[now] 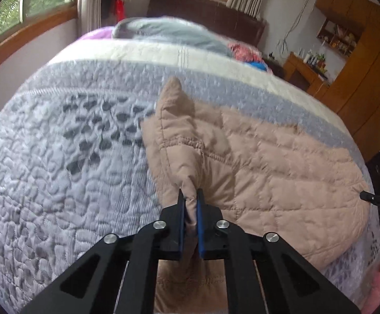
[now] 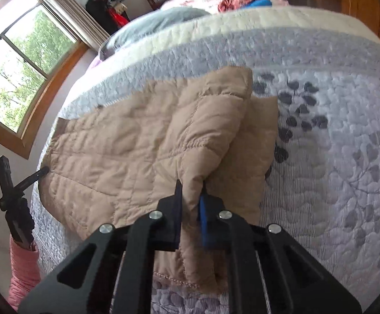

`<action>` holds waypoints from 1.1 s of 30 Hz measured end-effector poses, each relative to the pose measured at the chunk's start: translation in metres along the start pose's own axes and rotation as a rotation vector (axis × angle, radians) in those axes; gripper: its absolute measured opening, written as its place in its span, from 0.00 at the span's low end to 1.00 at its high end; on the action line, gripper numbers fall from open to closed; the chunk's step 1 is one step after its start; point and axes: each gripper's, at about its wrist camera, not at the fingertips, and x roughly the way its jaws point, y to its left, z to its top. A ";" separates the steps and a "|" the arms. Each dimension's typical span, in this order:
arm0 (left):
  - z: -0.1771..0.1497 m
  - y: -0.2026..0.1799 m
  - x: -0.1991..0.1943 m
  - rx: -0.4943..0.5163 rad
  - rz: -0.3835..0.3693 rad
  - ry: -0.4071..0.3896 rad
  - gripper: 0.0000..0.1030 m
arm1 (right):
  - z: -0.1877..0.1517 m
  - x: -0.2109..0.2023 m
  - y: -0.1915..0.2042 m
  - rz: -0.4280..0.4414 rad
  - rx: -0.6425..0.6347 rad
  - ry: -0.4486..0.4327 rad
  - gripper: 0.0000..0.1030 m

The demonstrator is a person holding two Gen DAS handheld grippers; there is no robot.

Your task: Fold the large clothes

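Note:
A beige quilted jacket (image 1: 268, 157) lies spread on the bed's grey-and-white quilt (image 1: 59, 170), with one part folded over and raised. My left gripper (image 1: 190, 193) is shut on a bunched fold of that jacket, the fabric pinched between its blue pads. In the right wrist view the same jacket (image 2: 137, 144) stretches away to the left, and my right gripper (image 2: 191, 185) is shut on a thick fold at its near edge. The left gripper (image 2: 12, 191), above a pink sleeve (image 2: 23, 269), shows at the far left of that view. The right gripper's tip (image 1: 373, 198) shows at the left view's right edge.
Grey bedding (image 1: 169, 32) and colourful clothes (image 1: 245, 52) are piled at the head of the bed by the dark headboard (image 1: 205, 13). A window (image 2: 20, 73) lines one wall. Wooden cabinets and a shelf (image 1: 347, 52) stand on the other side.

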 end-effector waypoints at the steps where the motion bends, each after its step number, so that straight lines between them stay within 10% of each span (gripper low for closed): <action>1: 0.003 -0.004 -0.008 0.004 -0.006 -0.035 0.07 | 0.002 -0.008 0.001 0.011 0.001 -0.026 0.08; 6: 0.015 -0.011 -0.016 0.032 0.037 -0.136 0.07 | 0.017 -0.022 -0.005 0.023 0.027 -0.089 0.08; 13: 0.002 0.016 0.061 -0.007 0.075 0.054 0.10 | 0.022 0.038 -0.033 -0.031 0.114 0.027 0.09; 19: -0.008 0.001 0.076 0.097 0.168 0.059 0.12 | 0.009 0.061 -0.039 -0.058 0.124 0.061 0.14; 26: -0.001 0.003 0.020 0.046 0.204 0.006 0.18 | -0.003 -0.004 -0.002 -0.221 0.063 -0.042 0.22; 33: -0.023 -0.063 -0.029 0.139 0.094 -0.040 0.17 | -0.032 -0.021 0.074 -0.054 -0.037 -0.006 0.22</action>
